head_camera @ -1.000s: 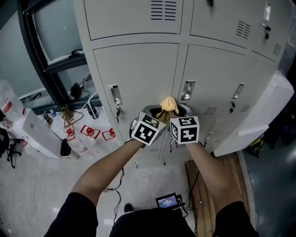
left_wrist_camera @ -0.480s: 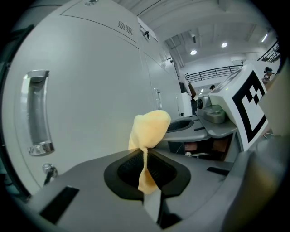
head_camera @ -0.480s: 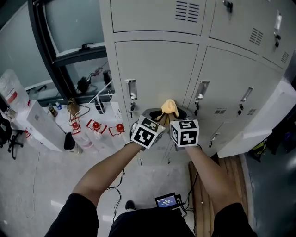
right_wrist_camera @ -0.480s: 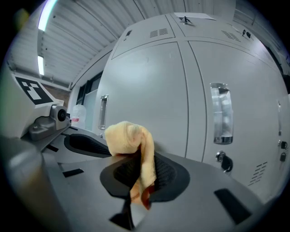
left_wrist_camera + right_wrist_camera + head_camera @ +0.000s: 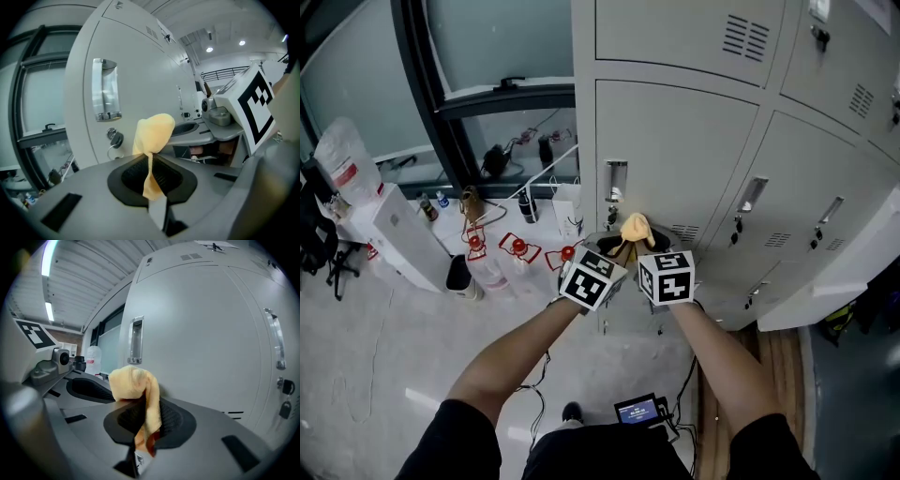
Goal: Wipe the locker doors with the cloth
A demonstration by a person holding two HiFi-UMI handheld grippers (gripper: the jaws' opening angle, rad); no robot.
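Since the earlier frames, both grippers have carried the cloth [image 5: 636, 228] leftward along the lockers, from the middle door's handle to the leftmost lower locker door [image 5: 675, 159]. In the head view, the left gripper [image 5: 614, 246] and the right gripper [image 5: 653, 245] are side by side with their marker cubes nearly touching. The yellow cloth is bunched between their tips, just to the right of and below that door's handle [image 5: 616, 180]. To the left of the lockers, red-capped bottles [image 5: 517, 247] stand on the floor under a window. A large water bottle [image 5: 342, 159] is at the far left, and a small lit screen [image 5: 639, 410] lies on the floor near the person's feet. In the left gripper view, the jaws are closed on a thin strip of the cloth, which rises from between the black pads and swells into a rounded lump in front of the door. The recessed metal handle and a lock with a key [image 5: 115, 139] are to its left, and the right gripper's cube is at the right edge. In the right gripper view, the jaws are likewise clamped on the cloth, which is pinched between the ribbed pads. A folded wad of it stands above them, close to the pale grey door face, though I cannot tell whether it touches.
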